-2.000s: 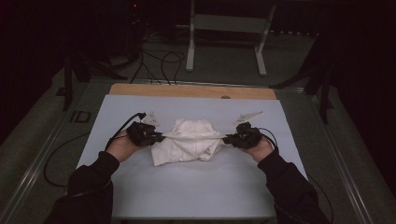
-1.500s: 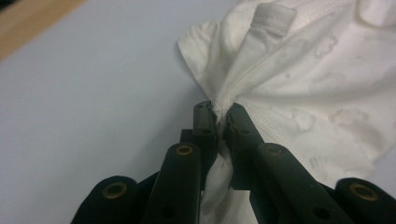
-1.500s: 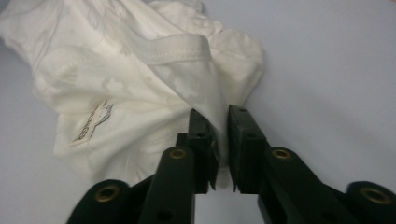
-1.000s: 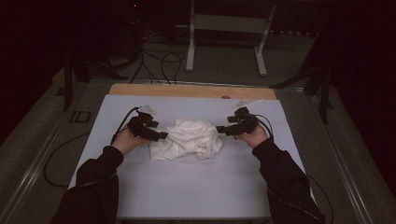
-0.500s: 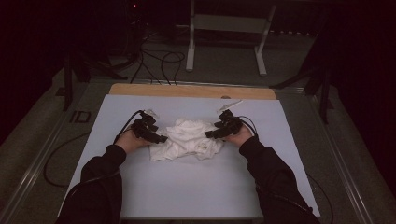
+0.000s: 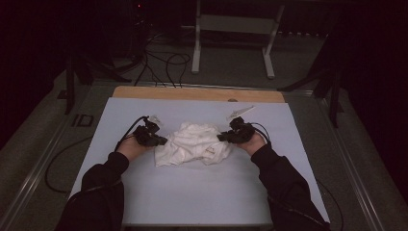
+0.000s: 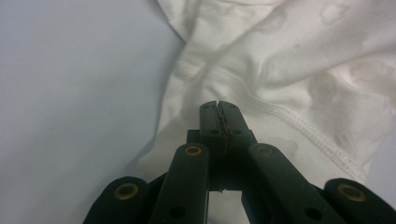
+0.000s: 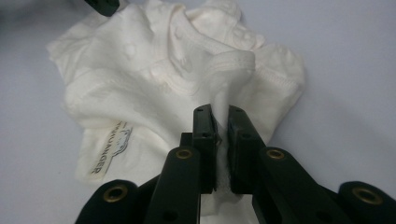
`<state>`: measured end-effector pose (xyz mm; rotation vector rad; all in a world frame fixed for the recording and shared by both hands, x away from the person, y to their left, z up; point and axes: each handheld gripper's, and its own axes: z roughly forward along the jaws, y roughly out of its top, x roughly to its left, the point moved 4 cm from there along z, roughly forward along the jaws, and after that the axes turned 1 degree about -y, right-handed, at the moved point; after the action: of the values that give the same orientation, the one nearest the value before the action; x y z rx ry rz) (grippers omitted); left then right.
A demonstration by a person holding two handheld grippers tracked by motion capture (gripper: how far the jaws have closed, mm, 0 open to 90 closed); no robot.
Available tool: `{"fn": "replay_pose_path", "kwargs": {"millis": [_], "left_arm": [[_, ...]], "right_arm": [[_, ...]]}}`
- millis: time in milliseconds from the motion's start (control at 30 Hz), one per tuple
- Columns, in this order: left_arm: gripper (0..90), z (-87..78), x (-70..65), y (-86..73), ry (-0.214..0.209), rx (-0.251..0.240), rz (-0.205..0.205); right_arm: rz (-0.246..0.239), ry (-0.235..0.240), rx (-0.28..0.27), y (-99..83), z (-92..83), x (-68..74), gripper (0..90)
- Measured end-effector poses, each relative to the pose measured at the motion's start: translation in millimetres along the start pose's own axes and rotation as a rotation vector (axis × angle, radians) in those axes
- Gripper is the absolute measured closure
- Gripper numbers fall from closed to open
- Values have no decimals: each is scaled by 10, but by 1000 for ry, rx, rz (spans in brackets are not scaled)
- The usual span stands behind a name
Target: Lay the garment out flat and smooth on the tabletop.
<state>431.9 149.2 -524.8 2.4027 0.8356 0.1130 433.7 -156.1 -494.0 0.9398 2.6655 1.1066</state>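
White garment (image 6: 192,143), crumpled with a sewn label showing, lies near the middle of the pale blue desk (image 6: 202,192), nearer its far edge. The left gripper (image 6: 162,141) meets the garment's left side, its jaws having just closed tight, tips pressed together over the hem. The right gripper (image 6: 222,137), jaws also just closing, pinches a fold of the fabric at the right side

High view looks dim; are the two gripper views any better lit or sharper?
High view: dark surround, only the table lit, white garment soft. Left gripper view: bright, stitching crisp, tongs slightly blurred. Right gripper view: evenly lit, label readable.
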Motion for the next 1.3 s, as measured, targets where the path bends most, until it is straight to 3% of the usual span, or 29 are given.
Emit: {"fn": "replay_pose_path", "kwargs": {"millis": [33,100,167,267,333,400,500,567,633,667,733,867,1067,1167,1233,1300], "left_arm": [[900,-4,3,1,3,-2,-5],[852,-11,34,8,69,-7,-16],[624,10,66,11,103,-3,-28],[548,61,84,-5,68,26,-30],[496,121,94,-25,74,64,-24],[448,151,105,-29,78,60,-29],[448,165,92,-24,75,53,-7],[501,160,71,-19,55,55,9],[619,150,46,-17,26,56,8],[740,151,28,-16,7,57,9],[858,146,-15,-8,13,62,36],[882,41,-43,1,21,15,34],[886,-347,-59,71,57,-99,41],[886,-471,-41,181,99,-98,59],[886,-565,66,359,165,-103,52],[884,-718,281,665,270,-166,6]], "right_arm": [[-3,-4,-5,3,-24,-5,841],[1,-6,-3,3,-42,4,841],[0,-6,-2,-2,-35,-4,841],[5,-5,4,-10,-16,-3,843],[8,-5,6,-11,-9,-2,843],[0,-2,5,-13,-6,-9,843],[3,-3,5,-12,-10,-18,843],[2,-3,5,-12,-11,-12,843],[1,-6,3,-15,-8,-12,843],[4,-2,0,-15,-9,-14,842],[7,-2,-2,-15,-12,-7,843],[0,-5,-18,-10,-72,6,843],[-21,-3,-66,26,-300,45,845],[-34,9,-79,98,-366,51,847],[-39,-16,-73,208,-363,-10,849],[0,-68,-99,467,-386,-191,850]]}}
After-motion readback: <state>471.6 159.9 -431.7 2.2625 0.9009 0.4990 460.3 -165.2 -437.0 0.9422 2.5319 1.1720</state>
